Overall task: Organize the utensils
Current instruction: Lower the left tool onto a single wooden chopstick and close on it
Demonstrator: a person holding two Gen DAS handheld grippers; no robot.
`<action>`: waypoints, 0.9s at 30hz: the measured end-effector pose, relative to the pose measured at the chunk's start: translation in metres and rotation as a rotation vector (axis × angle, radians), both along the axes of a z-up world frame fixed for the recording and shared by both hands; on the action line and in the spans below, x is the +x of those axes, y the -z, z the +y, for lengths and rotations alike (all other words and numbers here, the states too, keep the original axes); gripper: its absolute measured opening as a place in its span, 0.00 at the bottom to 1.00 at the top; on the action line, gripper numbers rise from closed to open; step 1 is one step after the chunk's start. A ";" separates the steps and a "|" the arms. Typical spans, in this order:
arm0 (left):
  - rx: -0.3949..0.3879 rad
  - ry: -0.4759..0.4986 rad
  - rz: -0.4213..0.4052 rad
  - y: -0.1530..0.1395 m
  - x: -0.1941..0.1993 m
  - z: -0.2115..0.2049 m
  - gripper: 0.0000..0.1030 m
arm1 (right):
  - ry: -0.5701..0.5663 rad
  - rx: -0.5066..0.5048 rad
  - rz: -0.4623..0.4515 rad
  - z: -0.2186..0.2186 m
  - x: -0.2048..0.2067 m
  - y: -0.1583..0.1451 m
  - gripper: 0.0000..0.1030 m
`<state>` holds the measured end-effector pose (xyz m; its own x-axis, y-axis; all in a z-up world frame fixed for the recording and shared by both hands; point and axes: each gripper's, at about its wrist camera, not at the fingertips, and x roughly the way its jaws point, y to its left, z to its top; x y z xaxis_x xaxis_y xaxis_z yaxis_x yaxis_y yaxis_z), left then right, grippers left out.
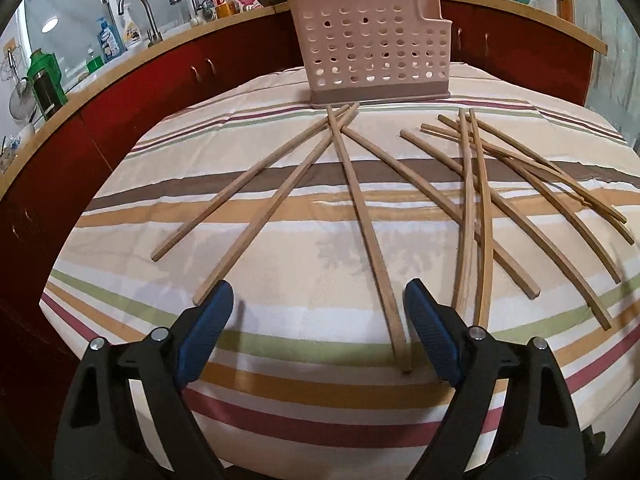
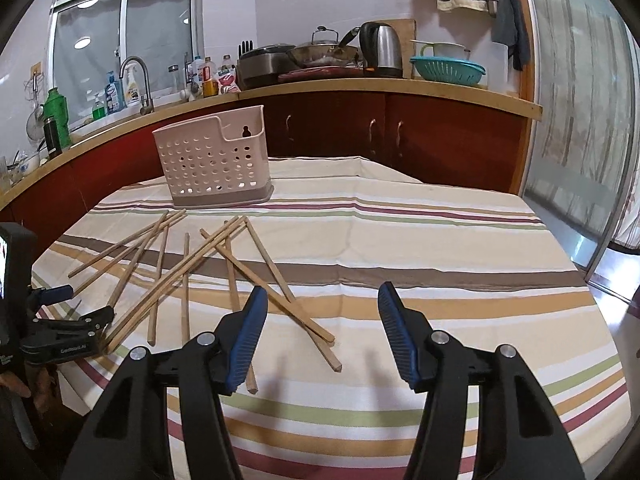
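Note:
Several wooden chopsticks (image 1: 357, 200) lie scattered on the striped tablecloth (image 1: 280, 392), fanned out in front of a pink perforated utensil holder (image 1: 368, 48) that stands upright at the far side. My left gripper (image 1: 318, 296) hovers low over the cloth, open, and one chopstick ends just inside its right finger without touching either pad. In the right wrist view the chopsticks (image 2: 276, 268) are left of centre and the holder (image 2: 212, 160) behind them. My right gripper (image 2: 323, 292) is open above the near ends of two sticks, gripping nothing. The left gripper (image 2: 80, 304) shows at the left edge.
Red cabinets (image 2: 360, 132) under a wooden counter curve behind the table. On the counter are a faucet (image 2: 138, 76), bottles, a kettle (image 2: 382, 50), a wok and a green colander (image 2: 448, 68). The right half of the tablecloth (image 2: 460, 240) carries nothing.

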<state>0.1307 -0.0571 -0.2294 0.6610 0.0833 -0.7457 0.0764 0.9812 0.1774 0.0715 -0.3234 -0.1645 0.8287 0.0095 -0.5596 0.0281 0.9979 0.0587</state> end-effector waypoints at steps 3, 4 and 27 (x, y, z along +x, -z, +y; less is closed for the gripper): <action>-0.017 -0.011 0.007 0.000 0.000 0.009 0.82 | 0.003 0.000 -0.004 0.000 0.000 -0.001 0.55; -0.018 -0.011 0.006 -0.001 0.000 0.012 0.81 | 0.004 0.000 -0.004 0.000 0.000 -0.001 0.55; -0.106 0.150 0.015 -0.001 -0.006 0.014 0.12 | -0.010 -0.044 0.013 0.015 0.004 -0.002 0.55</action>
